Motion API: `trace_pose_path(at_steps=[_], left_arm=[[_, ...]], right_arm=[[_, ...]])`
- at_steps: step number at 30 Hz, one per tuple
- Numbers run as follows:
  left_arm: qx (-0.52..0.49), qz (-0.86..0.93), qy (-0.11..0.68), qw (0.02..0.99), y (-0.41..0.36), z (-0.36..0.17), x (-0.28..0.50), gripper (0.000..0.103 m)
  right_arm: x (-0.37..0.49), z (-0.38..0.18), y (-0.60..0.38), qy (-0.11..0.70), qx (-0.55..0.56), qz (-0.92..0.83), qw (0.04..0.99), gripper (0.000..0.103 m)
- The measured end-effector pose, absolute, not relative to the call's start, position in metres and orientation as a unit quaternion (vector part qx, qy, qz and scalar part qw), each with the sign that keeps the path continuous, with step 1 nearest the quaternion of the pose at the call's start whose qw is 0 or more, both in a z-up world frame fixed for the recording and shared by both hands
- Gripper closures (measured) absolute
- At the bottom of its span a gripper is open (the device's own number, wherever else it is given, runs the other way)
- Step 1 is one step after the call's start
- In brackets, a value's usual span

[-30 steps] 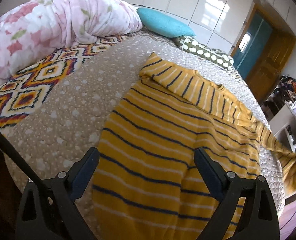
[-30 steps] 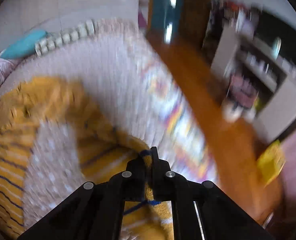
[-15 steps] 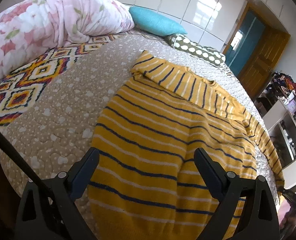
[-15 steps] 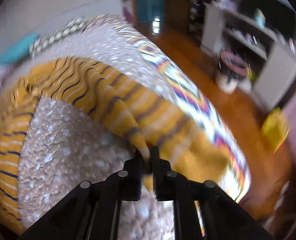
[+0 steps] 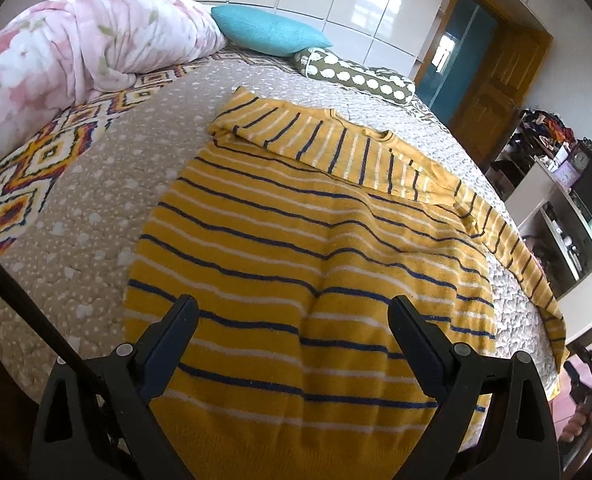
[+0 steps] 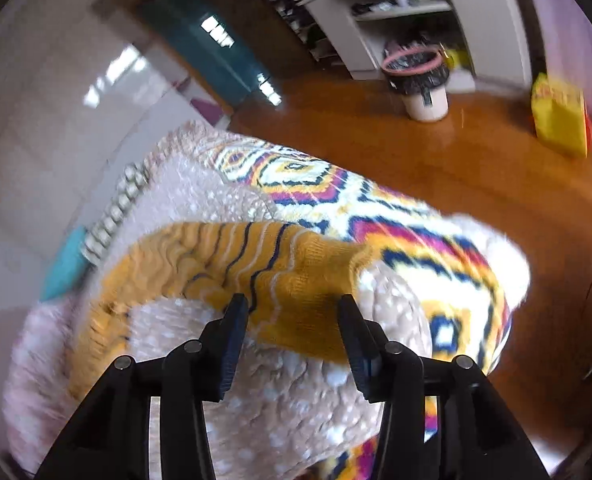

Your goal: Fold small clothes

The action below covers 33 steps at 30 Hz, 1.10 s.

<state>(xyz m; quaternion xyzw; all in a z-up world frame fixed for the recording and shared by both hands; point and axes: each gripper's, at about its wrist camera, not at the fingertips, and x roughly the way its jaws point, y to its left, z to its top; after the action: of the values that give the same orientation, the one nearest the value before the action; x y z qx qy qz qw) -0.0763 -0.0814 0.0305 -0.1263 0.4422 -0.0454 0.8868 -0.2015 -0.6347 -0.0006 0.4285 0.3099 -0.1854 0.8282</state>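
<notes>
A yellow sweater [image 5: 296, 240] with navy and white stripes lies spread flat on the bed, one sleeve folded across its top and the other stretched toward the bed's right edge. My left gripper [image 5: 294, 310] hovers open just above the sweater's lower hem, nothing between its fingers. In the right wrist view the stretched sleeve [image 6: 288, 276] rests on the bed near the corner. My right gripper [image 6: 292, 312] is opening over the sleeve's cuff, and the cuff lies between the pads without being pressed.
A pink floral duvet [image 5: 76, 48], a teal pillow [image 5: 268, 34] and a spotted bolster [image 5: 355, 76] sit at the bed's head. Beyond the bed's corner [image 6: 475, 264] is wooden floor with a bin [image 6: 419, 76], white shelves [image 6: 415, 8] and a yellow bag [image 6: 557, 120].
My right gripper swung the sleeve out to the bed's right edge, lowered it and let it go, its fingers spreading apart. The left gripper shifted slightly over the hem and stayed open.
</notes>
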Motion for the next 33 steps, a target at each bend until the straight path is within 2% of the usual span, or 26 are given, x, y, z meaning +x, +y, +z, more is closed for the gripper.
trace_pose_path(at_steps=[7,14,16,17,18,20,21,27,29,33], left_arm=[[-0.113,-0.069,0.459,0.878,-0.096,0.022,-0.075,0.008],[-0.114,-0.068,0.453,0.882,-0.092,0.026,-0.080,0.008],[-0.125,-0.069,0.458,0.877,-0.089,0.023,-0.078,0.008],[-0.129,-0.070,0.460,0.875,-0.087,0.022,-0.077,0.008],[-0.131,-0.072,0.460,0.875,-0.086,0.021,-0.077,0.008],[-0.134,-0.075,0.457,0.876,-0.082,0.023,-0.078,0.008],[-0.135,-0.075,0.453,0.878,-0.079,0.025,-0.079,0.008],[-0.140,-0.068,0.423,0.893,-0.049,0.045,-0.089,0.008],[-0.135,-0.062,0.413,0.898,-0.038,0.051,-0.094,0.008],[-0.119,-0.034,0.393,0.911,-0.010,0.060,-0.107,0.008]], right_arm=[[-0.211,-0.033,-0.621,0.280,0.573,-0.083,0.766,0.045],[-0.195,-0.039,-0.645,0.232,0.608,-0.143,0.746,0.045],[-0.194,-0.040,-0.652,0.238,0.603,-0.177,0.741,0.051],[-0.192,-0.041,-0.655,0.248,0.601,-0.186,0.737,0.064],[-0.189,-0.040,-0.657,0.262,0.591,-0.196,0.737,0.083],[-0.177,-0.027,-0.663,0.298,0.543,-0.219,0.754,0.094],[-0.173,-0.019,-0.664,0.307,0.519,-0.226,0.765,0.097],[-0.106,0.096,-0.623,0.299,0.341,-0.216,0.865,0.097],[-0.068,0.131,-0.584,0.300,0.284,-0.179,0.893,0.097],[0.010,0.164,-0.475,0.318,0.205,-0.078,0.922,0.097]])
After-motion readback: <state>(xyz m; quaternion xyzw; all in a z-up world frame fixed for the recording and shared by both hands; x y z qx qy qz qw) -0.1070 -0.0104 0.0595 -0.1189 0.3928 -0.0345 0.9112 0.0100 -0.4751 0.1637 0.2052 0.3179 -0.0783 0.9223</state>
